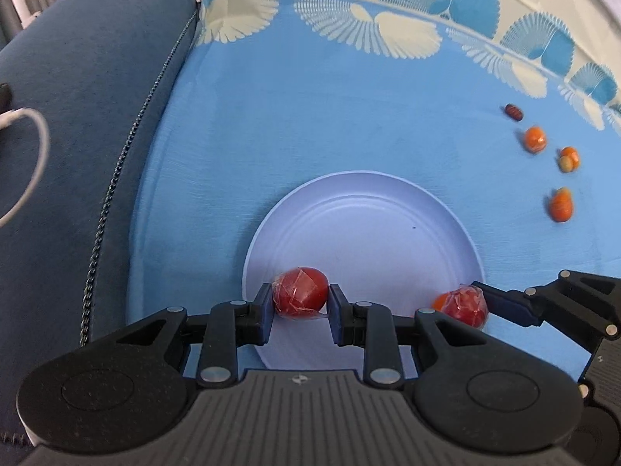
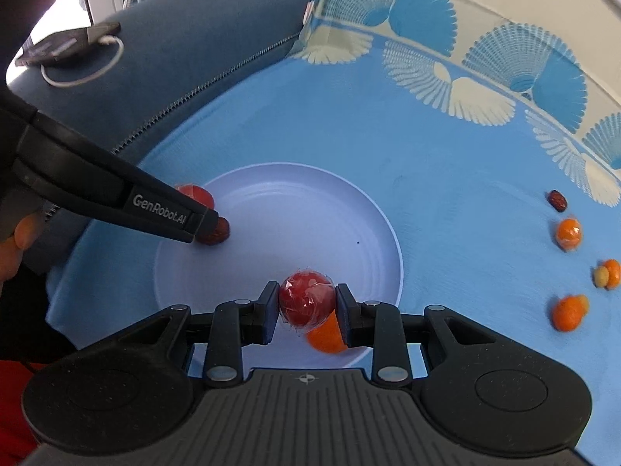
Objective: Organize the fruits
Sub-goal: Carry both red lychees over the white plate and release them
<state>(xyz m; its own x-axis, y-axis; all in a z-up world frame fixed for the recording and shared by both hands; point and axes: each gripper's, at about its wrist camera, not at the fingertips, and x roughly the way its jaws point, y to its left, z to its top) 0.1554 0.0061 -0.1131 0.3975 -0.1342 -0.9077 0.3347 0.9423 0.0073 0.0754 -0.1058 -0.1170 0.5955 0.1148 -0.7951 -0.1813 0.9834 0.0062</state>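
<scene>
A pale plate [image 1: 368,213] lies on the blue cloth; it also shows in the right wrist view [image 2: 295,202]. My left gripper [image 1: 300,303] is shut on a red wrapped fruit [image 1: 300,292] over the plate's near left edge. My right gripper [image 2: 307,306] is shut on another red wrapped fruit [image 2: 306,298] over the plate's near edge, with an orange fruit [image 2: 326,336] just beneath it. A dark red fruit [image 2: 215,231] lies in the plate by the left gripper's tip. Loose fruits lie at the right: a dark date [image 1: 513,112] and small orange fruits [image 1: 535,139], [image 1: 561,205].
A dark blue cushion [image 1: 97,116] with a zip borders the cloth on the left. A phone with a white cable [image 2: 66,48] lies on it. The cloth's patterned border [image 1: 388,11] runs along the far side.
</scene>
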